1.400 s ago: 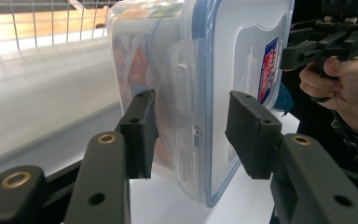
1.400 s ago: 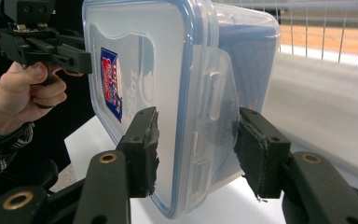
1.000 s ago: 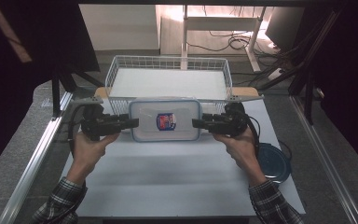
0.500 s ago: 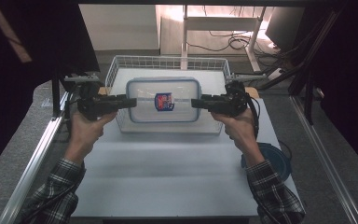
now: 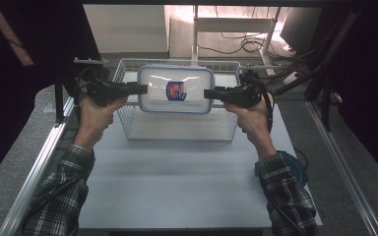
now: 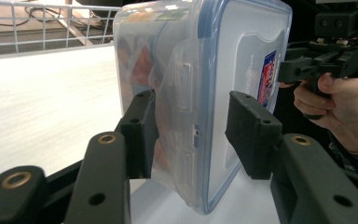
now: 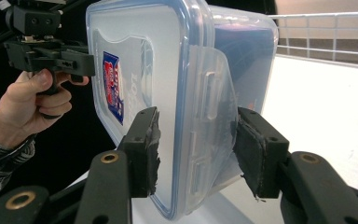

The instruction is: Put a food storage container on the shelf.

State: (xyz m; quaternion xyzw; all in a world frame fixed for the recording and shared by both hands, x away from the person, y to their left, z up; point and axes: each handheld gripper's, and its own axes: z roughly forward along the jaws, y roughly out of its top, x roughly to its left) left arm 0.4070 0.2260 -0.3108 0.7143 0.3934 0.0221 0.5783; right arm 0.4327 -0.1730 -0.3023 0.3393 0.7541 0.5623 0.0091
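A clear plastic food container [image 5: 175, 89] with a blue-rimmed lid and a red-and-blue label hangs in the air over a white wire basket [image 5: 124, 118]. My left gripper [image 5: 145, 89] grips its left end and my right gripper [image 5: 207, 93] its right end. In the left gripper view the container [image 6: 200, 93] stands on edge between the pads of the left gripper [image 6: 193, 135], which press on its base and lid. In the right gripper view the right gripper [image 7: 198, 151] clamps the container [image 7: 168, 93] across a side latch.
The basket stands at the far end of a white table top [image 5: 177, 182]; its wire wall [image 6: 42, 23] shows behind the container. A blue round object [image 5: 295, 164] lies by the right forearm. Metal rails [image 5: 39, 157] run along both table sides.
Both grippers have carried the container up and away from the person, from just in front of the basket to above it. The grip looks unchanged.
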